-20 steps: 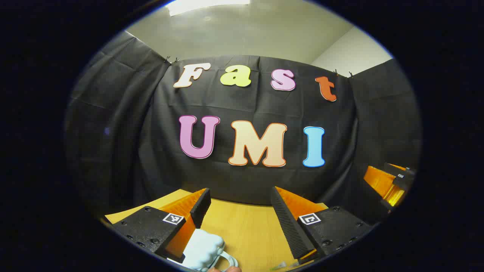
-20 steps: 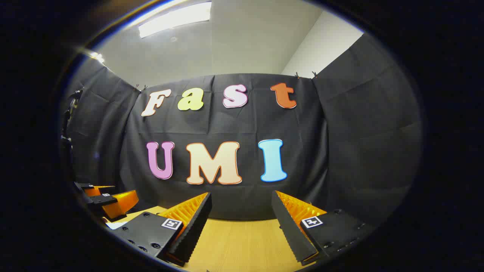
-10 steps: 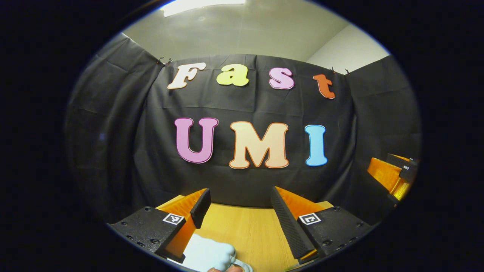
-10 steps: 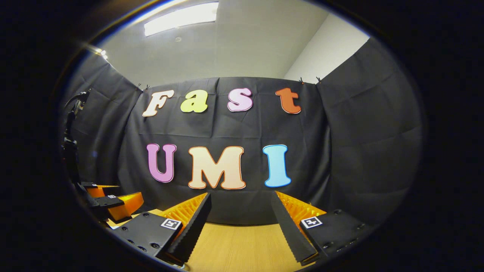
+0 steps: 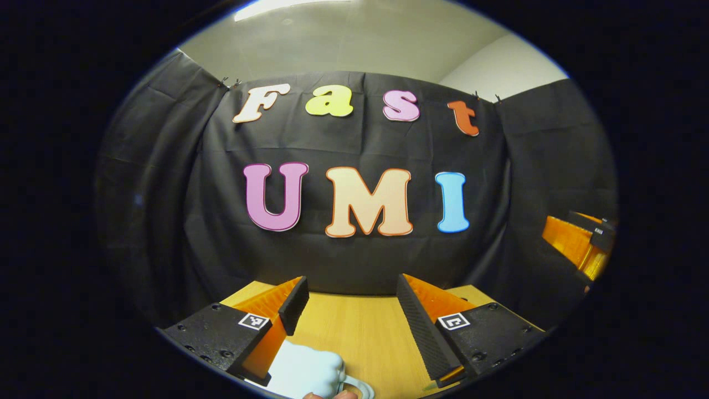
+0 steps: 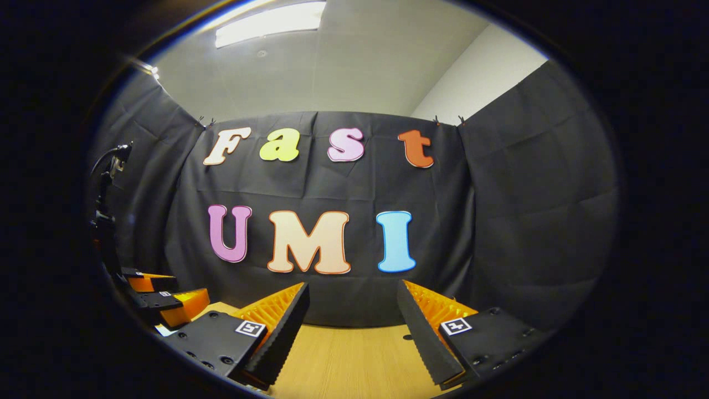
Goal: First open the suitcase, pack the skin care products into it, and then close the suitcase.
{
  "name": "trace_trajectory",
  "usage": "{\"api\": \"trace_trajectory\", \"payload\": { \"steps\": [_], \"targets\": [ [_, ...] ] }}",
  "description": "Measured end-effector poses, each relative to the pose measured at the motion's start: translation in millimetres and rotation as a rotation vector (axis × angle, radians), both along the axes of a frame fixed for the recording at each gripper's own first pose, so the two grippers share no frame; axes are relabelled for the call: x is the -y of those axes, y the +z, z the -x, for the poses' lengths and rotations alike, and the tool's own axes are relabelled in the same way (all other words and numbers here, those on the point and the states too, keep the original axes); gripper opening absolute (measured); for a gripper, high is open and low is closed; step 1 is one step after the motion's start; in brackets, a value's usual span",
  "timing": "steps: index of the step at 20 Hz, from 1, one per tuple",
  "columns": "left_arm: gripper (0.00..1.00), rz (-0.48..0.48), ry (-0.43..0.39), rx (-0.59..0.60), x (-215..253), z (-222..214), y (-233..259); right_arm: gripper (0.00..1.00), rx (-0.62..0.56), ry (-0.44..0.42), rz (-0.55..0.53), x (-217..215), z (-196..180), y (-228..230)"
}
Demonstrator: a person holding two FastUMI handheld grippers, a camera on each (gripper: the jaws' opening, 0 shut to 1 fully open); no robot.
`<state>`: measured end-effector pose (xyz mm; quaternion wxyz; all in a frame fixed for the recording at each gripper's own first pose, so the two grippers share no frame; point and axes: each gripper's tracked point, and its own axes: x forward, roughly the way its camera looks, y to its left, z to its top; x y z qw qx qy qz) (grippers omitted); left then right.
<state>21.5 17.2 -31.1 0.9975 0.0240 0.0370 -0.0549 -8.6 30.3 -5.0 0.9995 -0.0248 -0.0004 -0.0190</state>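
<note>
Left claw (image 5: 352,307): mine, held level above the tabletop, fingers spread wide with nothing between them. It looks toward the booth wall, not down at the work.
Right claw (image 6: 354,313): also spread and empty, held level over bare wood. In the left gripper view I see it again at the far right edge (image 5: 581,244), well apart from the left one.
Left claw, as seen from the right gripper view: low at the left edge (image 6: 160,296), near the tabletop's corner.
Tabletop (image 5: 360,338): light wood, running up to the black cloth wall.
Pale blue lumpy item (image 5: 304,374): at the bottom edge of the left gripper view, just beside and below the left finger (image 5: 291,305), with a pale loop (image 5: 357,385) next to it. Possibly part of the suitcase or a skin care pouch; I cannot tell which.
Fingertip (image 5: 327,395): a sliver of a person's hand at the very bottom, beside the pale item.
Suitcase: I cannot place it with certainty from here; if the pale item is not it, it lies below both cameras.
Reading of posture: both claws high, open and aimed forward suggests a ready stance; I judge the opening step not yet begun.
Next need: tilt down to find the latch or zip.
</note>
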Motion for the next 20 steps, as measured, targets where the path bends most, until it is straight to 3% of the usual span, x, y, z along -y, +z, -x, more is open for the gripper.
{"api": "trace_trajectory", "payload": {
  "steps": [6,10,20],
  "targets": [
    [0.95,-0.069,-0.018,-0.127,5.5,11.2,-49.4,0.98,-0.038,0.006,-0.078,8.6,-3.9,-13.4],
    [0.95,-0.053,-0.025,-0.269,7.3,27.3,-100.6,0.96,-0.103,0.019,-0.133,7.4,-10.3,-28.6],
    [0.96,-0.099,-0.061,-0.631,20.2,80.9,-221.0,0.98,-0.169,0.081,-0.033,-0.6,-3.9,-49.2]
  ]
}}
